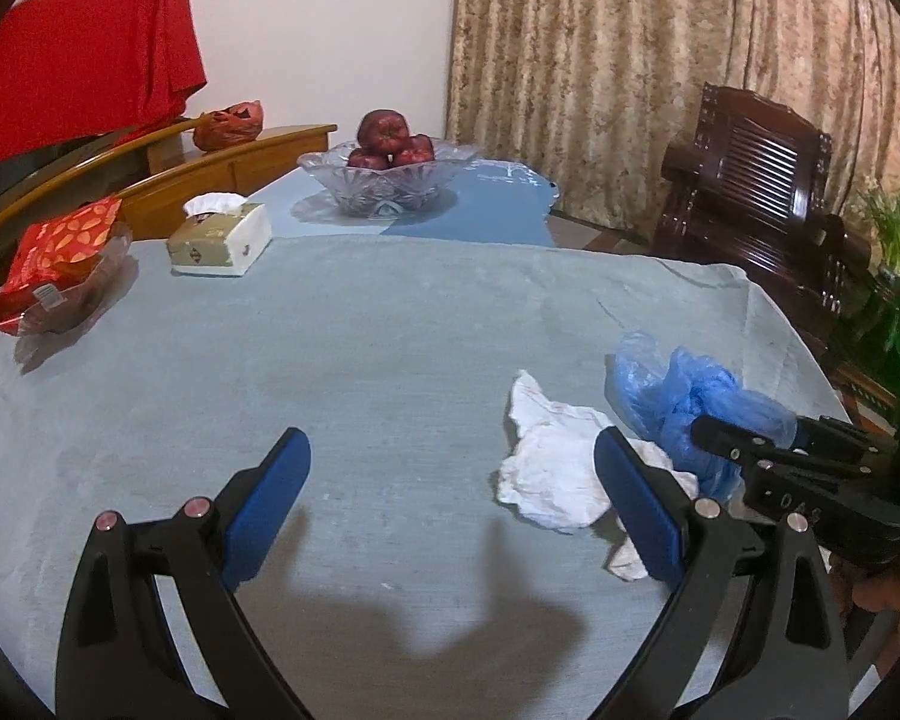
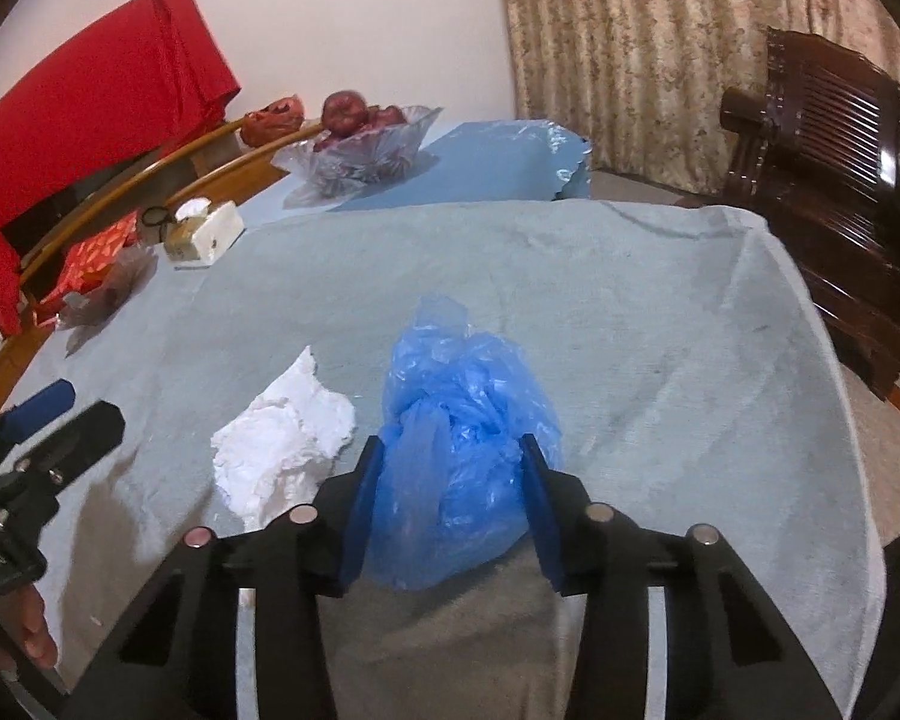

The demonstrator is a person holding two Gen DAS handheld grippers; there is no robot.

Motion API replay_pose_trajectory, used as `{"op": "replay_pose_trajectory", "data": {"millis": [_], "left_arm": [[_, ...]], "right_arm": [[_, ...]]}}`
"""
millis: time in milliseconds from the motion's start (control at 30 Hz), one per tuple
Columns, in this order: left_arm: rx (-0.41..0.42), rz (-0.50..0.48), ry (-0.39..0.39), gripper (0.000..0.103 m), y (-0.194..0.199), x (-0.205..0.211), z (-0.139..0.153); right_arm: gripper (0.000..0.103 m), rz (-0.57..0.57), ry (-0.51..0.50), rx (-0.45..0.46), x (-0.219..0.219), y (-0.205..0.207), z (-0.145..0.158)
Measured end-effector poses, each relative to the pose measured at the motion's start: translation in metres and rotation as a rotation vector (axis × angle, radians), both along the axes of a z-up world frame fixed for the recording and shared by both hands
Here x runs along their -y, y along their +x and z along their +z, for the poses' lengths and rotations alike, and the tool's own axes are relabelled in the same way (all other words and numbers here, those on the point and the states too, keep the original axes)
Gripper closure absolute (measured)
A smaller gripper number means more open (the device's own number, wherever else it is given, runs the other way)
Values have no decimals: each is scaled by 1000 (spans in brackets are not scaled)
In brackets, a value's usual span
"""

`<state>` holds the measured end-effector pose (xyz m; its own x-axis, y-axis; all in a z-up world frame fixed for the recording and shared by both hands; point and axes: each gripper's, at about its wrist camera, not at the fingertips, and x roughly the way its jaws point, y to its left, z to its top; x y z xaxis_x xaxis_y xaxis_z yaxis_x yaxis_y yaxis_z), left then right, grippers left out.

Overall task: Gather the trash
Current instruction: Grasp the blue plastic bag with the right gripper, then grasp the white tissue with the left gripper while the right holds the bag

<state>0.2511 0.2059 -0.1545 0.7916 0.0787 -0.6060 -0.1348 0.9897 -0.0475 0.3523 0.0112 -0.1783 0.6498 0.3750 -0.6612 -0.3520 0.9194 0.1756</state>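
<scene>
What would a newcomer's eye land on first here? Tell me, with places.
First, the crumpled blue plastic bag near the table's front, sitting between the fingers of the right gripper, with the crumpled white tissue just left of it. Next, the glass bowl of red apples at the far end, and the red cloth hanging top left.

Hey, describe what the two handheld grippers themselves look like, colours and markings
Both the left gripper and right gripper are matte black plastic linkages with curved arms, round silver pivot pins and flat blue finger pads. White lettering marks each body, too blurred to read. No cables or sleeves show.
</scene>
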Motion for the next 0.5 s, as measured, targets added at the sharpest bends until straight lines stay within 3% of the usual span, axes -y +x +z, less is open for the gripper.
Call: {"op": "replay_pose_trajectory", "data": {"millis": [233, 500], "left_arm": [[-16, -40, -14, 10, 9, 25, -5], [-54, -59, -45, 10, 22, 51, -22]], "right_arm": [[59, -104, 18, 25, 44, -4, 10], [59, -124, -9, 40, 64, -10, 9]]}}
